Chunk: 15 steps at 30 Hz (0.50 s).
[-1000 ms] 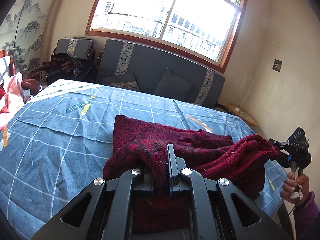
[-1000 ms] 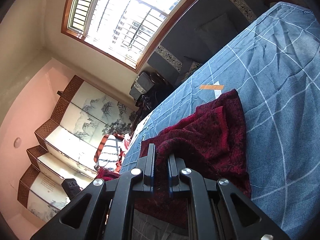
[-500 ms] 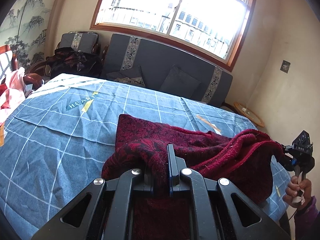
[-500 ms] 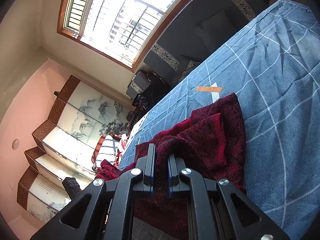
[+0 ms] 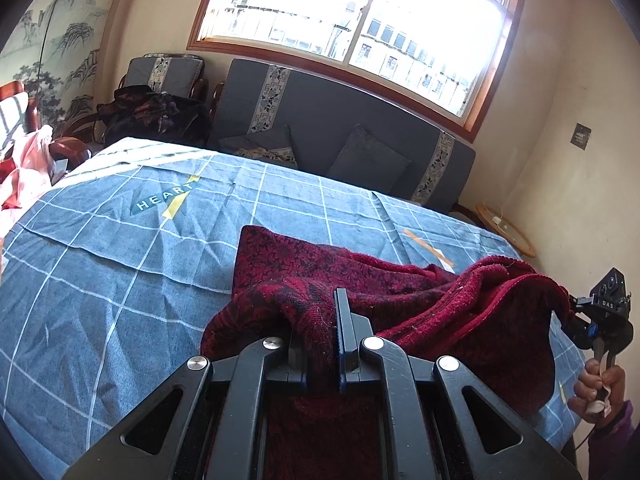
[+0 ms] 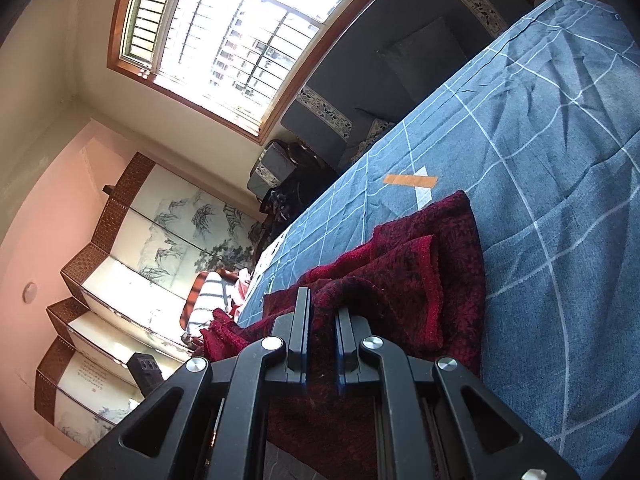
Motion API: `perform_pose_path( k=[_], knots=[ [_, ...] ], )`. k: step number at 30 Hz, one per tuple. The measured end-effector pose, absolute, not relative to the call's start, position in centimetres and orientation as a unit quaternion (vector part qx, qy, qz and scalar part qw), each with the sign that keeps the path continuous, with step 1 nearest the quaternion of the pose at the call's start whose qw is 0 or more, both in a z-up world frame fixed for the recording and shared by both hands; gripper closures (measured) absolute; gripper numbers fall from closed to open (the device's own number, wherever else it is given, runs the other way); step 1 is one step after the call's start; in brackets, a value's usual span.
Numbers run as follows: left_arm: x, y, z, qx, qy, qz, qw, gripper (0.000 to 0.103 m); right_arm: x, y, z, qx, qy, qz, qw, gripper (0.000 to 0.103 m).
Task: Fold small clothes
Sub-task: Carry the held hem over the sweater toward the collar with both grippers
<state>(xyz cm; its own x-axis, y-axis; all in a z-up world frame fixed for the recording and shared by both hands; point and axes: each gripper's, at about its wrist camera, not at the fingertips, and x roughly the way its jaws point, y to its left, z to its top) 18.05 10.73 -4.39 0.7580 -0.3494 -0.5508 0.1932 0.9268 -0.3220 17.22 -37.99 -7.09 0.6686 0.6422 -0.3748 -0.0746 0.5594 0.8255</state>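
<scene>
A dark red patterned knit garment (image 5: 360, 280) lies partly on the blue checked bedsheet (image 5: 120, 280), its near edge lifted. My left gripper (image 5: 320, 332) is shut on one near corner of the garment. The right gripper (image 5: 576, 312) shows at the right of the left wrist view, held by a hand, gripping the other corner. In the right wrist view my right gripper (image 6: 322, 332) is shut on the garment (image 6: 420, 280), which trails onto the sheet (image 6: 560, 200). The left gripper's body (image 6: 146, 370) shows at lower left.
A dark grey sofa (image 5: 340, 132) with cushions stands beyond the bed under a window. A chair with dark clothes (image 5: 152, 116) is at the back left. Pink and striped items (image 5: 24, 160) lie at the bed's left edge. A painted folding screen (image 6: 140, 260) stands at the wall.
Both grippers have lifted and carried the garment's near edge forward across the bed. The far part stays on the sheet.
</scene>
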Motion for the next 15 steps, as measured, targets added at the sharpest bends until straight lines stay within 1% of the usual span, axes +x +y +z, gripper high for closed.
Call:
perform_pose_path(
  k=[15],
  knots=[
    [19.1, 10.2, -4.7, -0.121, 0.321, -0.144, 0.928, 0.093, 17.6, -38.3, -8.4, 0.426, 0.348, 0.201, 0.81, 0.092]
  ],
)
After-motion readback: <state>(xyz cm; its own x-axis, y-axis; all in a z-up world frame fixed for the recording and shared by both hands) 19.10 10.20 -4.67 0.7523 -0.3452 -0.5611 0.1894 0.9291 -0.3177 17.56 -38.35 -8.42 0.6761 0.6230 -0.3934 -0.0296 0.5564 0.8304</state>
